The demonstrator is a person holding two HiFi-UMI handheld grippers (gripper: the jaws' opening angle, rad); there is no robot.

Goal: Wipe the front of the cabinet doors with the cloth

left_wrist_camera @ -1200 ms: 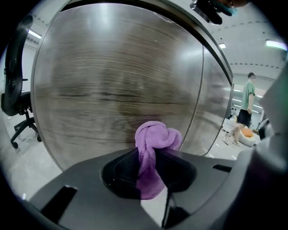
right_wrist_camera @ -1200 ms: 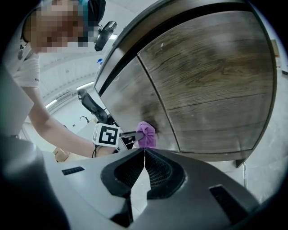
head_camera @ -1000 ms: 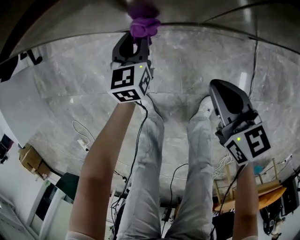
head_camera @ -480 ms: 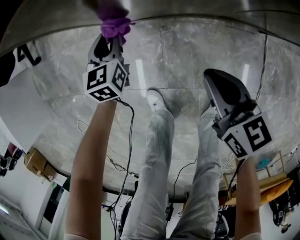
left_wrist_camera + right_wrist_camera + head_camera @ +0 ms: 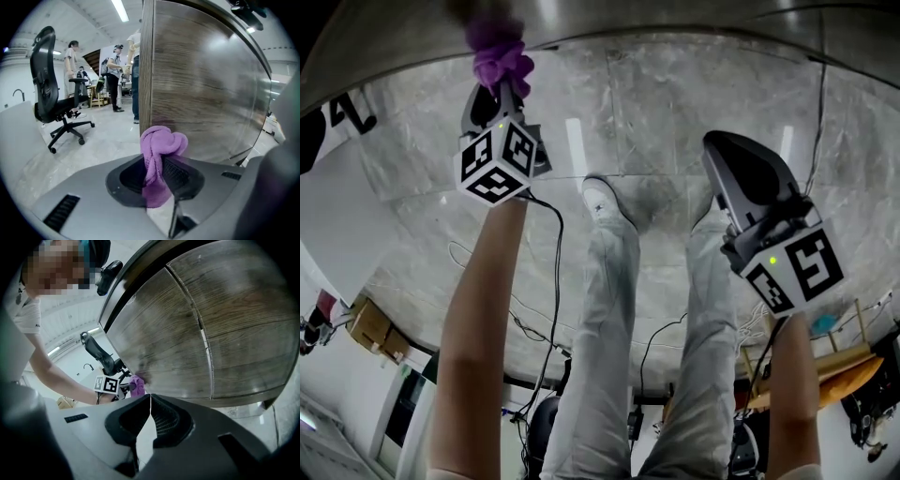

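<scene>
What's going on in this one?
A person is working with a handheld gripper in each hand. The left gripper is shut on a bunched purple cloth and holds it against the wood-grain cabinet door, low down near its left edge. The right gripper is shut with nothing in it and hangs back from the doors. Wiping looks under way, but how much is done can't be told.

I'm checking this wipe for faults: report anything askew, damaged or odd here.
Nothing stands out. The purple cloth is bunched in the left gripper, at the outer edge of the cabinet doors, which sit closed with an even seam and no visible damage. The right gripper is shut and empty.
</scene>
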